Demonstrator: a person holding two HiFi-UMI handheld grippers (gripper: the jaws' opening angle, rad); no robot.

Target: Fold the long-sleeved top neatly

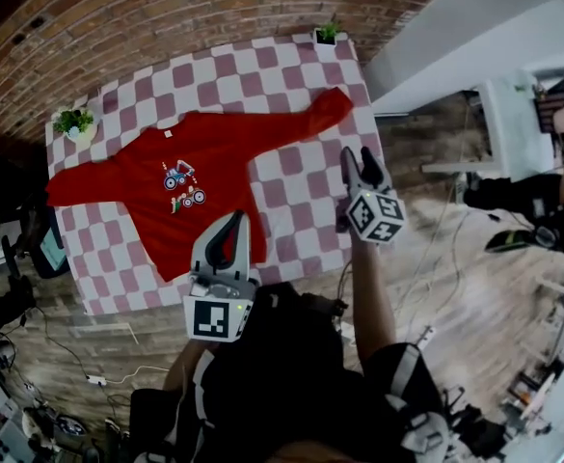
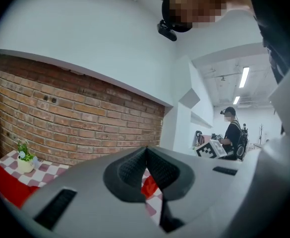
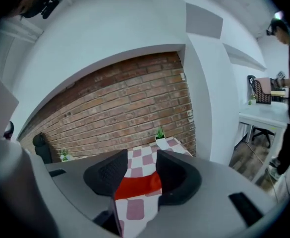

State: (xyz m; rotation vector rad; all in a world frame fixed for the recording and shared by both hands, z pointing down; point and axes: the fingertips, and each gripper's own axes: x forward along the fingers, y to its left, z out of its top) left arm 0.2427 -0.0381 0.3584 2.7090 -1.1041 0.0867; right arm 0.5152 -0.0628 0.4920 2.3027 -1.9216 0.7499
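A red long-sleeved top [image 1: 204, 162] with a small printed picture on the chest lies spread flat, sleeves out, on the table's pink-and-white checked cloth [image 1: 291, 230]. My left gripper [image 1: 231, 218] hovers at the near table edge over the top's hem. Its jaws meet at the tips and hold nothing. In the left gripper view [image 2: 145, 152] red cloth [image 2: 150, 187] shows below the closed tips. My right gripper [image 1: 357, 162] is at the table's right edge, near the right sleeve. It stands open [image 3: 140, 160], and the red sleeve [image 3: 137, 185] lies beyond, untouched.
Two small potted plants stand on the table, one at the far left corner [image 1: 74, 123] and one at the far right corner [image 1: 327, 33]. A brick wall runs behind. A white desk [image 1: 513, 114] and cables on the wooden floor are to the right. A person in black [image 2: 232, 133] stands farther off.
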